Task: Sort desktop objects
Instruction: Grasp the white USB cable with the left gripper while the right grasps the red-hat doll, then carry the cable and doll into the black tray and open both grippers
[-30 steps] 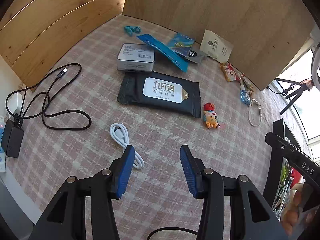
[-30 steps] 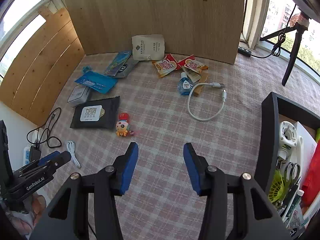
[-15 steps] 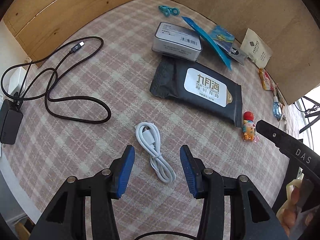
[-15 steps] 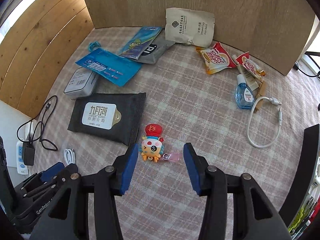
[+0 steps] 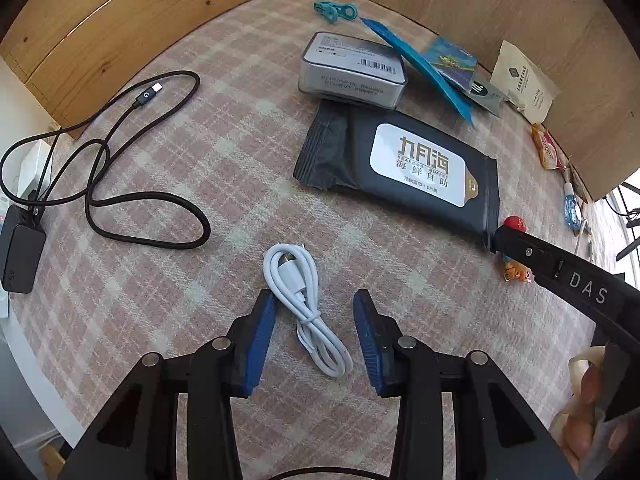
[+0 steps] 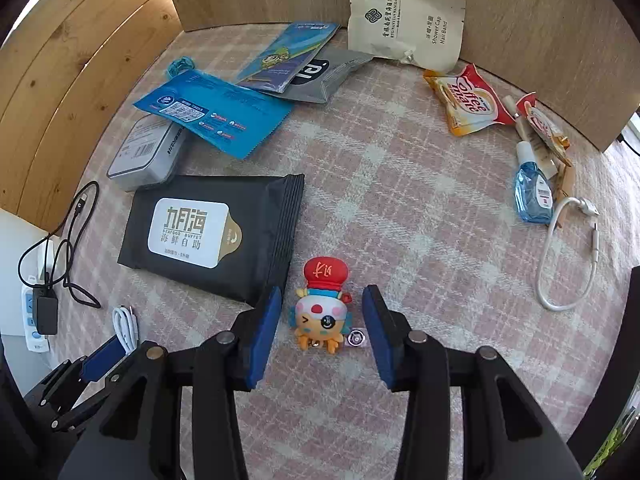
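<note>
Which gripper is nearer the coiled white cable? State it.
Left. The left gripper has its open jaws either side of the coiled white cable. The right gripper is farther off, straddling the cartoon figurine beside the black wipes pack.

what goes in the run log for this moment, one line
left claw: open, straddling white cable | right claw: open, straddling cartoon figurine | nothing gripped | both items on the checked cloth

Lying on the cloth are three cables (image 5: 306, 304), two creamer sachets (image 6: 468, 102), one wipes pack (image 6: 212, 236), one toy (image 6: 322, 308) and one bottle (image 6: 532, 192).
</note>
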Demonstrator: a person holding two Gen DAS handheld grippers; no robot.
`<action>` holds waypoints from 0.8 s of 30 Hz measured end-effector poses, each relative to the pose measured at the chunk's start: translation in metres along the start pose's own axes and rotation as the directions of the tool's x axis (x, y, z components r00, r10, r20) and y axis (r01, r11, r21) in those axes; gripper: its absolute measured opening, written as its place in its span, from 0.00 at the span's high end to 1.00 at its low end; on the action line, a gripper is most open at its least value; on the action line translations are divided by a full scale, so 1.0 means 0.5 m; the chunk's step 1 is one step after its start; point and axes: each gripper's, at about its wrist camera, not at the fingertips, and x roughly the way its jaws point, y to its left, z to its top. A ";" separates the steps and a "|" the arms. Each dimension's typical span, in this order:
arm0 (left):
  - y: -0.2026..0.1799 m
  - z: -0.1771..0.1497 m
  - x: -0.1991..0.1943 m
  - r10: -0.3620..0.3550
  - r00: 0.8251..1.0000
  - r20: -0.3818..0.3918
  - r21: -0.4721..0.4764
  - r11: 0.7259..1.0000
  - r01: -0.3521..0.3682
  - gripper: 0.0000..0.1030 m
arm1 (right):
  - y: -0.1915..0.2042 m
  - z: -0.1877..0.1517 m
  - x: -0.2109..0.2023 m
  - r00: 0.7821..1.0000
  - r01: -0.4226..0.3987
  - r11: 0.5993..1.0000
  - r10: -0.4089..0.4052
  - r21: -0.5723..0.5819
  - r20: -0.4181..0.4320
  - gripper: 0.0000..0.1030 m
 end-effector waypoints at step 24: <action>-0.031 -0.032 -0.103 -0.113 0.992 0.060 0.090 0.990 0.107 0.83 | -0.110 -0.157 -0.115 0.995 -0.040 0.985 0.023 0.165 0.100 0.71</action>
